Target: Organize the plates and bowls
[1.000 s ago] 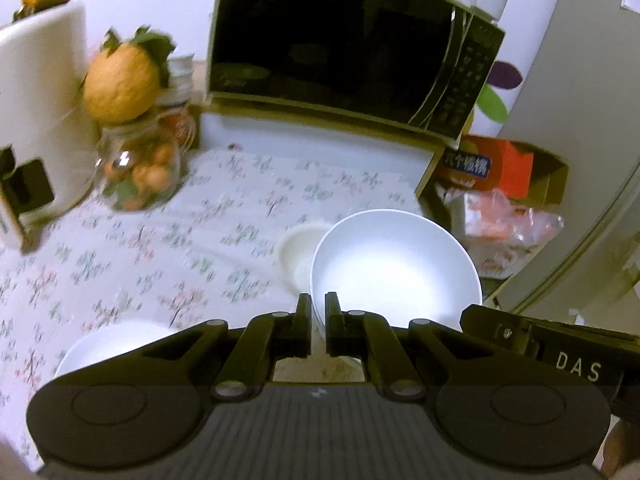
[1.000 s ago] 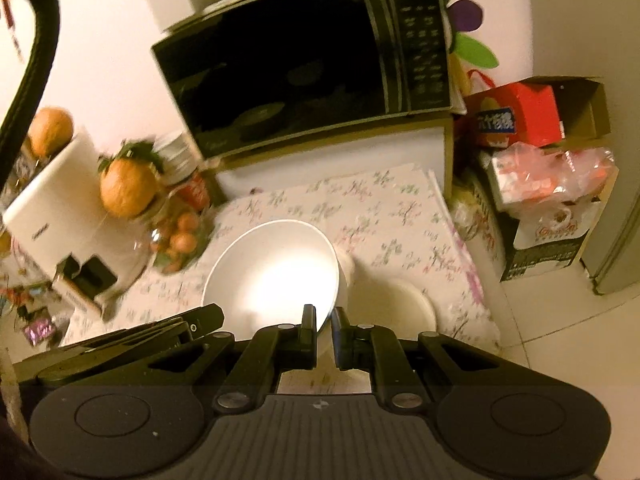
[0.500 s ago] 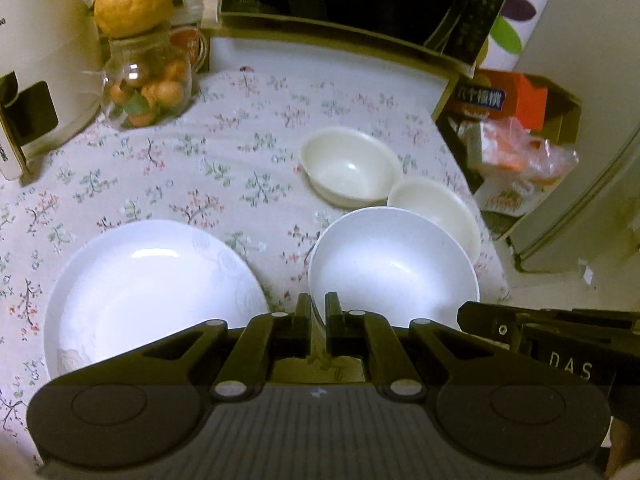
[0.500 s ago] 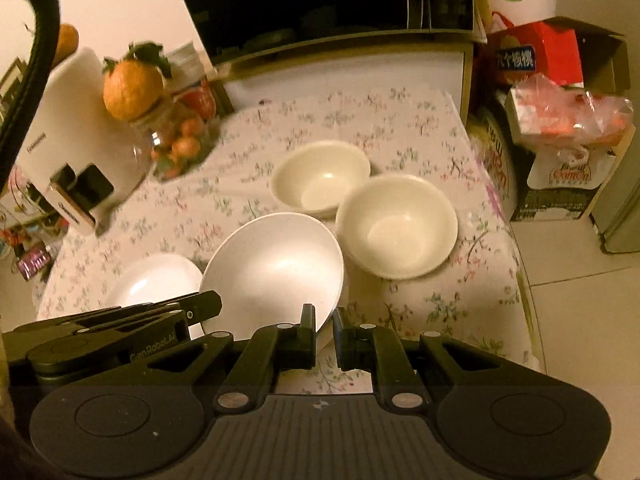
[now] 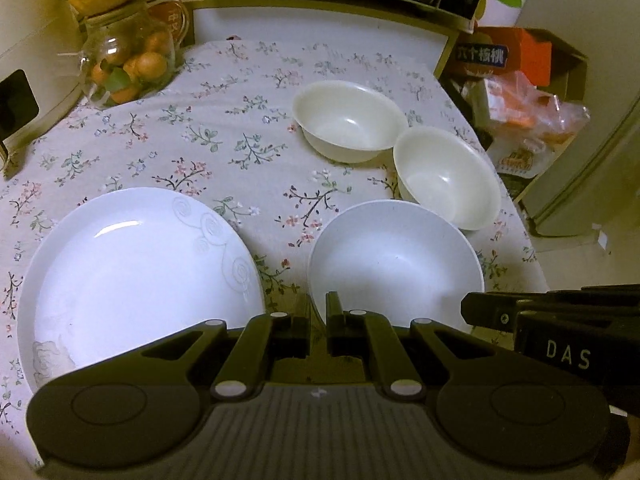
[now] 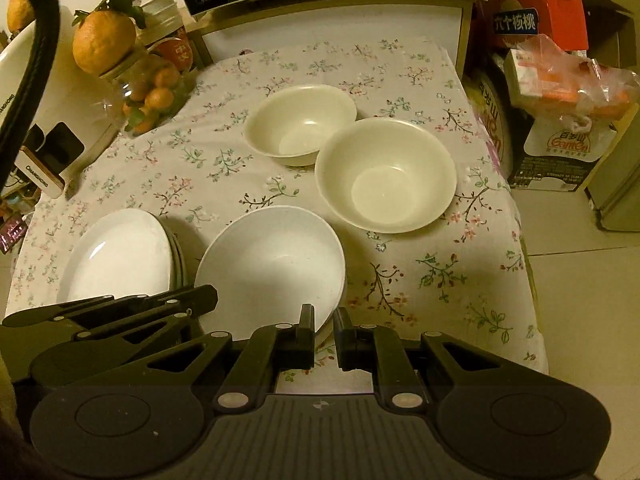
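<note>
Both tools pinch the near rim of the white bowl [image 5: 394, 264] — left gripper [image 5: 319, 312] clamps it at the rim's left side, right gripper [image 6: 323, 322] at the rim's right side, w/ the rim caught between each pair of fingers. No slack that I can see in either bite. The bowl sits just ahead of my fingertips, low over the floral tablecloth [image 5: 224, 128]; can't tell if its base is touching yet.

The white plate [image 5: 136, 276] lies just left of the bowl. Two cream bowls [image 6: 386, 174] sit ahead and to the right, their rims touching or nearly so.

To do this well, I reckon: keep both hands level w/ each other so the bowl doesn't twist between the two bites, settle the base flat before loosening, and let go w/ both at once — one-sided release would likely tip it toward the plate.
</note>
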Motion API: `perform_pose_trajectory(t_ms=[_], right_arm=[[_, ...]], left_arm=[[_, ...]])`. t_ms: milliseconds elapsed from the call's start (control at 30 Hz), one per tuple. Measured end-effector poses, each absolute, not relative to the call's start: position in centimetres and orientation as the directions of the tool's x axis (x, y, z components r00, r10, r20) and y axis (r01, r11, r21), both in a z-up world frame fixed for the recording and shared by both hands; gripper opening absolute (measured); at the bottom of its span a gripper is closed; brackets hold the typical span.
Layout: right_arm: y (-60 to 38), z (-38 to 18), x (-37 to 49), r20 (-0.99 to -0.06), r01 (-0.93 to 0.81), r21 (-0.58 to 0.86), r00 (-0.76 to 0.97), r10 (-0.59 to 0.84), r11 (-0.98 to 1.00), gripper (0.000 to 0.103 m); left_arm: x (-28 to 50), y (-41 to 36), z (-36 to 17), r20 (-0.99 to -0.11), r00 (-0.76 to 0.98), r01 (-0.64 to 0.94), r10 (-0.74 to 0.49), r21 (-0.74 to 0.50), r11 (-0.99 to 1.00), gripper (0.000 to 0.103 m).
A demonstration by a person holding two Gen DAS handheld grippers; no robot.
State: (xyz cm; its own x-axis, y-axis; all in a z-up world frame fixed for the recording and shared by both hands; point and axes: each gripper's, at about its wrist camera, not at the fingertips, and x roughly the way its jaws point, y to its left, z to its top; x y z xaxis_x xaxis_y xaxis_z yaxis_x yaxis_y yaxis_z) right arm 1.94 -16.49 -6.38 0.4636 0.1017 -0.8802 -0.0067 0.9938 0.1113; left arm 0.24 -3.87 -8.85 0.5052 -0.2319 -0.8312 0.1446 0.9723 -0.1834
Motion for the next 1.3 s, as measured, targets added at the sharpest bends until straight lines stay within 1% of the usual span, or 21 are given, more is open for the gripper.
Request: perform_pose_trajectory(t_ms=[600, 700, 1000, 1133, 1233, 1300], right_arm=[[-16.89, -6.97, 2.46, -0.892, 0.018, 0.117, 0.440, 0.097, 0.993, 0.012], [-16.82, -6.99, 2.50, -0.893, 0.017, 0.116, 0.439, 0.096, 0.993, 0.013], [-16.97, -7.03, 2.57, -0.894, 0.023, 0.128, 0.435, 0.105, 0.991, 0.014], [-16.99, -6.97, 2.56, -0.892, 0.024, 0.127, 0.439, 0.104, 0.992, 0.017], [-17.03, -6.88, 2.53, -0.891, 0.027, 0.128, 0.443, 0.103, 0.991, 0.018], [-17.09, -6.86, 2.52, -0.890, 0.030, 0.128, 0.444, 0.102, 0.991, 0.018]], left_arm=[[0.09, -4.34, -8.86, -0.820, 0.525, 0.178, -0.228, -0.156, 0.972, 0.007], [0.13, -4.27, -8.88, -0.819, 0.525, 0.178, -0.229, -0.158, 0.971, 0.007], [0.26, -4.14, -8.84, -0.819, 0.523, 0.178, -0.237, -0.167, 0.970, 0.007], [0.21, -4.18, -8.82, -0.818, 0.524, 0.180, -0.238, -0.166, 0.969, 0.008], [0.24, -4.13, -8.80, -0.817, 0.524, 0.178, -0.239, -0.169, 0.969, 0.009], [0.30, -4.06, -8.77, -0.817, 0.525, 0.173, -0.237, -0.171, 0.970, 0.012]])
